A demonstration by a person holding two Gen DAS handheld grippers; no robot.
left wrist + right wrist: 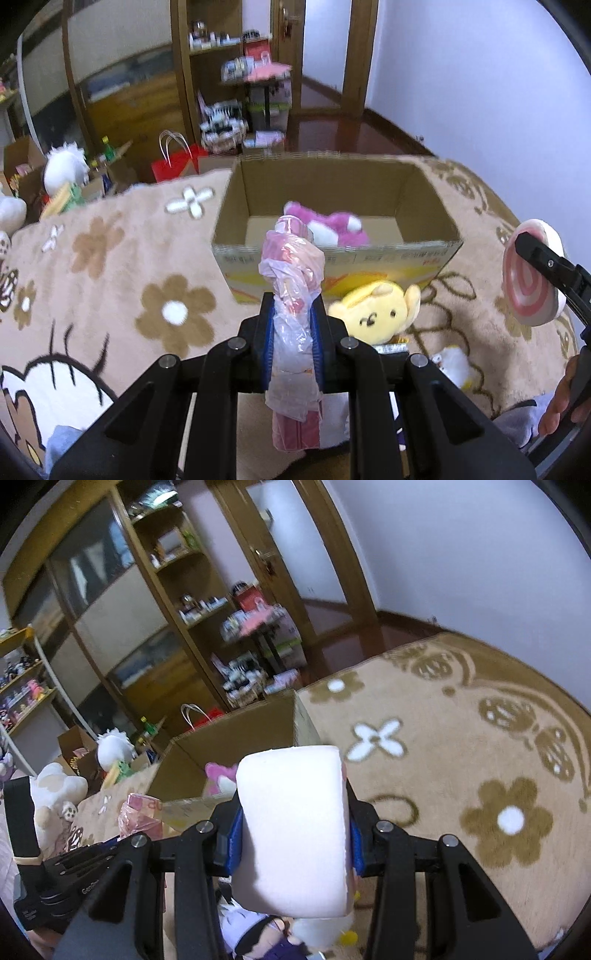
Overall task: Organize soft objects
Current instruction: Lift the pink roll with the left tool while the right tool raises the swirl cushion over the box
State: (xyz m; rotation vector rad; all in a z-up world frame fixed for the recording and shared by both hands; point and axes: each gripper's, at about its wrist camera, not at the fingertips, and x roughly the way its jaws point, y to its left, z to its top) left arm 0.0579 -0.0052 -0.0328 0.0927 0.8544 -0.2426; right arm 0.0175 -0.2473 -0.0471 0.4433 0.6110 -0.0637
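My left gripper is shut on a pink item wrapped in a clear plastic bag, held above the carpet just in front of an open cardboard box. A pink and white plush lies inside the box. My right gripper is shut on a round white cushion with a pink swirl face; it also shows at the right of the left wrist view. The box lies ahead and left of it. A yellow plush lies on the carpet against the box front.
A beige flower-pattern carpet covers the floor. A small white plush and a dark-haired doll lie near me. White plush toys, a red bag and shelves stand behind the carpet on the left.
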